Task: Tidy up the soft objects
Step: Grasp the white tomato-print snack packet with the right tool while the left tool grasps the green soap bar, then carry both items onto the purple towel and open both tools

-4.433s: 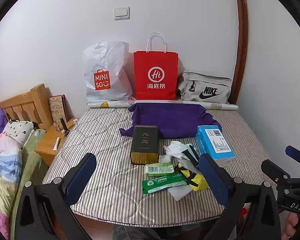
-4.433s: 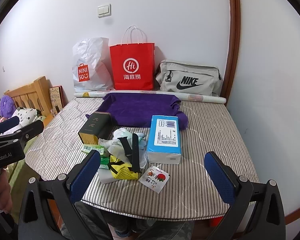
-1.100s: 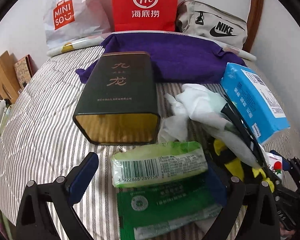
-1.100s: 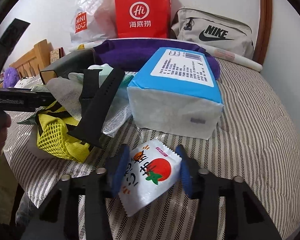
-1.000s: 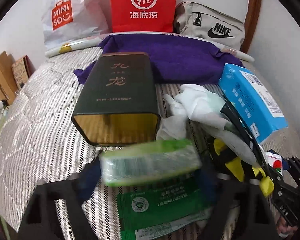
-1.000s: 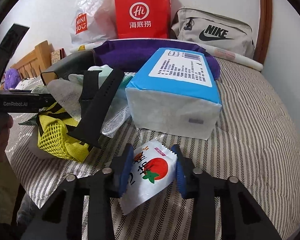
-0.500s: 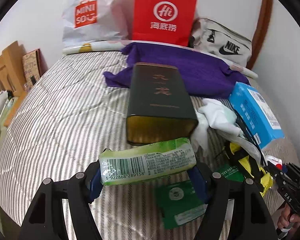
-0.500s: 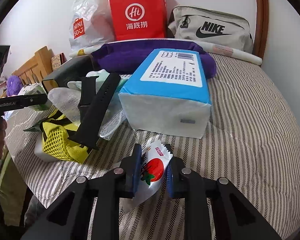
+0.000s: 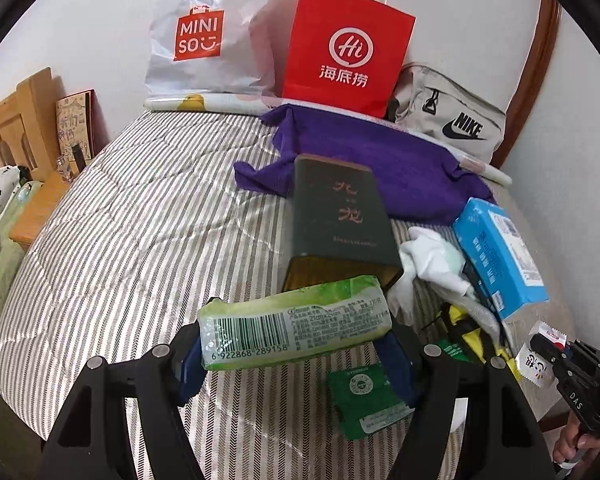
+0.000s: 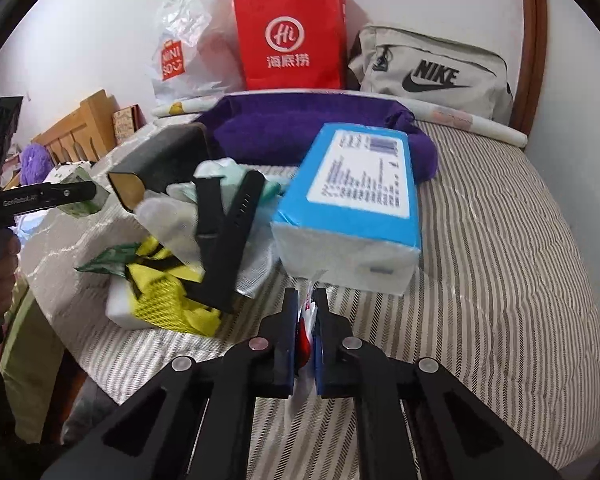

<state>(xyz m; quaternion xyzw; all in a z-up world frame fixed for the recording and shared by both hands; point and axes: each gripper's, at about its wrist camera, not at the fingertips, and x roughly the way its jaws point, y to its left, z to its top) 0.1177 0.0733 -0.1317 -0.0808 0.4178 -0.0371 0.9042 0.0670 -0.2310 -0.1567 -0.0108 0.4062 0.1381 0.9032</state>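
**Claws each clamped on a soft pack**

Your left claw (image 9: 296, 344) grips the light green tissue pack (image 9: 296, 328) crosswise, its blue pads pressing on both short ends, barcode facing you. The pack hangs clear of the striped bed (image 9: 132, 248). Just beyond it lies the dark green tin (image 9: 336, 216) on its side, gold mouth toward the claw, close enough that the pack overlaps it in your view. Below the claw lies a dark green sachet (image 9: 364, 400) flat on the bed.

Your right claw (image 10: 305, 320) has just been closing and now pinches the small white sachet with the red tomato print (image 10: 306, 316) edge-on between nearly touching pads. Directly ahead of it, very near, sits the blue tissue pack (image 10: 352, 208). To that claw's left is a heap: yellow mesh (image 10: 160, 300), black watch strap (image 10: 224, 236), white cloth (image 10: 168, 216). Farther off lie the purple cloth (image 10: 300, 128), the red paper bag (image 10: 292, 36), the white Miniso bag (image 10: 184, 48) and the grey Nike bag (image 10: 432, 76).
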